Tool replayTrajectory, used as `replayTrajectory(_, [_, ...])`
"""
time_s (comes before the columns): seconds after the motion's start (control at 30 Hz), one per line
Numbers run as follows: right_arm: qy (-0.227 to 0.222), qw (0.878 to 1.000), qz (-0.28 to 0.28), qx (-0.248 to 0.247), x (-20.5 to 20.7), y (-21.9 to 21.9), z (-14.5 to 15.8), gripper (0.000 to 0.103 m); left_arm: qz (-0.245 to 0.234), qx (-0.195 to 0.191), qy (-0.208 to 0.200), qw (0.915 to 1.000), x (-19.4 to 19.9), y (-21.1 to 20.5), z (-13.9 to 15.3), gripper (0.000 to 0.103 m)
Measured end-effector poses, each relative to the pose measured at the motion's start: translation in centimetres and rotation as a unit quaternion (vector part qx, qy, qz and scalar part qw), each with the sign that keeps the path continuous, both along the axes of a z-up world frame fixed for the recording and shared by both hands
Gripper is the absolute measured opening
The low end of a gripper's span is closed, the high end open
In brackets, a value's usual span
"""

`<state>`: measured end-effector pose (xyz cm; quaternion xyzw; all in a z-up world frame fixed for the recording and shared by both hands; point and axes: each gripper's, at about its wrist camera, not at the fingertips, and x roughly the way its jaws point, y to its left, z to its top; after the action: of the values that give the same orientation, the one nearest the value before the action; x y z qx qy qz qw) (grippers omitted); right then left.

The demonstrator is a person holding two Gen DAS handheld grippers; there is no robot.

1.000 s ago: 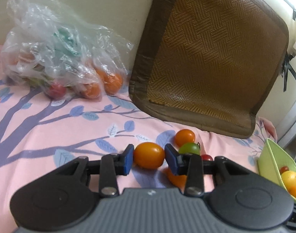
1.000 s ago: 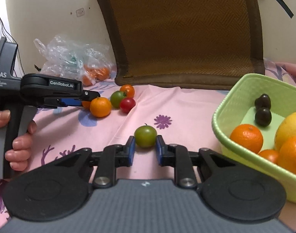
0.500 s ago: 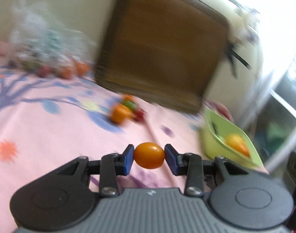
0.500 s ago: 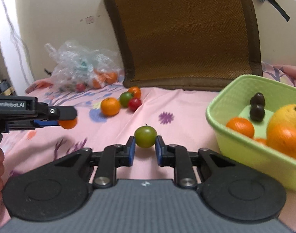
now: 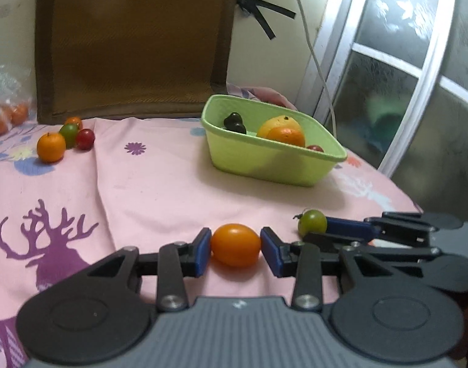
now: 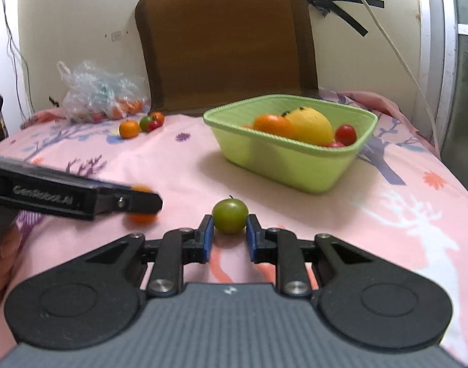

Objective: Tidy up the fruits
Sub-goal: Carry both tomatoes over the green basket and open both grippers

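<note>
My left gripper is shut on an orange tomato above the pink cloth. My right gripper is shut on a small green tomato; it also shows in the left wrist view. A light green basket lies ahead, holding oranges, a yellow fruit, dark plums and red tomatoes. Loose fruit sits far left: an orange, a green tomato, a red tomato and a small orange tomato.
A brown woven cushion leans on the wall behind. A clear plastic bag of fruit lies at the back left. A window frame and a white cable are on the right. The bed edge drops off at right.
Both grippers pulled back from the loose fruit pile and swung right toward the basket, each still holding its fruit. The left gripper now sits just left of the right one.
</note>
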<state>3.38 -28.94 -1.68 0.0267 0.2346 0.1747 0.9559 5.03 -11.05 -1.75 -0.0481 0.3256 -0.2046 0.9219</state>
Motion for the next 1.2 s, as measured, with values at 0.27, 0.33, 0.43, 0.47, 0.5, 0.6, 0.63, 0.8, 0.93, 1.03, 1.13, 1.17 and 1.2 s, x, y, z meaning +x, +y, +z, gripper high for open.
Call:
replayTrajectory(0.27, [-0.003, 1.0, 0.013, -0.002, 0.1, 0.2, -0.2, 0.029, -0.001, 0.064, -0.024, 0.9976, -0.6, -1.9, 0.2, 0.035])
replayTrajectory(0.33, [-0.005, 1.0, 0.015, 0.001, -0.1, -0.1, -0.2, 0.023, -0.007, 0.048, -0.026, 0.9985, -0.4, -1.7, 0.8, 0.035])
replayTrajectory(0.43, [-0.021, 1.0, 0.012, 0.013, -0.6, -0.6, 0.0, 0.022, -0.009, 0.032, -0.062, 0.9975, 0.3, -1.9, 3.7, 0.035])
replayTrajectory(0.47, [-0.039, 0.999, 0.004, 0.018, -0.9, -0.8, 0.3, 0.022, -0.011, 0.028, -0.072, 0.997, 0.8, -1.9, 4.6, 0.035])
replayTrajectory(0.5, [-0.057, 0.998, -0.003, 0.022, -1.1, -1.1, 0.7, 0.022, -0.011, 0.025, -0.079, 0.9965, 1.6, -2.0, 5.7, 0.035])
replayTrajectory(0.6, [-0.112, 0.992, -0.044, 0.034, -0.8, -2.0, 2.3, 0.022, -0.011, 0.011, -0.084, 0.9964, 4.7, -2.6, 7.6, 0.035])
replayTrajectory(0.63, [-0.124, 0.99, -0.057, 0.04, -0.4, -2.4, 2.8, 0.022, -0.011, 0.008, -0.084, 0.9964, 5.7, -2.9, 7.8, 0.035])
replayTrajectory(0.8, [-0.134, 0.984, -0.104, 0.047, 3.0, -3.6, 3.5, 0.023, -0.011, -0.026, -0.022, 0.9994, 11.2, -4.3, 7.1, 0.036])
replayTrajectory(0.93, [-0.128, 0.983, -0.117, 0.066, 4.1, -4.4, 2.1, 0.027, 0.005, -0.013, -0.005, 0.9999, 12.9, -5.0, 5.7, 0.045])
replayTrajectory(1.03, [-0.127, 0.982, -0.122, 0.064, 4.1, -4.4, 1.8, 0.032, 0.014, -0.018, 0.001, 0.9997, 13.5, -4.7, 5.3, 0.045])
replayTrajectory(1.13, [-0.146, 0.978, -0.131, 0.072, 3.5, -4.8, 2.0, 0.032, 0.028, -0.034, -0.01, 0.999, 12.9, -3.3, 6.1, 0.045])
replayTrajectory(1.17, [-0.149, 0.977, -0.136, 0.073, 3.3, -4.9, 2.0, 0.032, 0.033, -0.039, -0.018, 0.9985, 12.4, -2.6, 6.5, 0.045])
replayTrajectory(1.2, [-0.152, 0.975, -0.141, 0.075, 3.1, -5.1, 1.9, 0.032, 0.041, -0.043, -0.028, 0.9978, 11.7, -1.5, 6.9, 0.045])
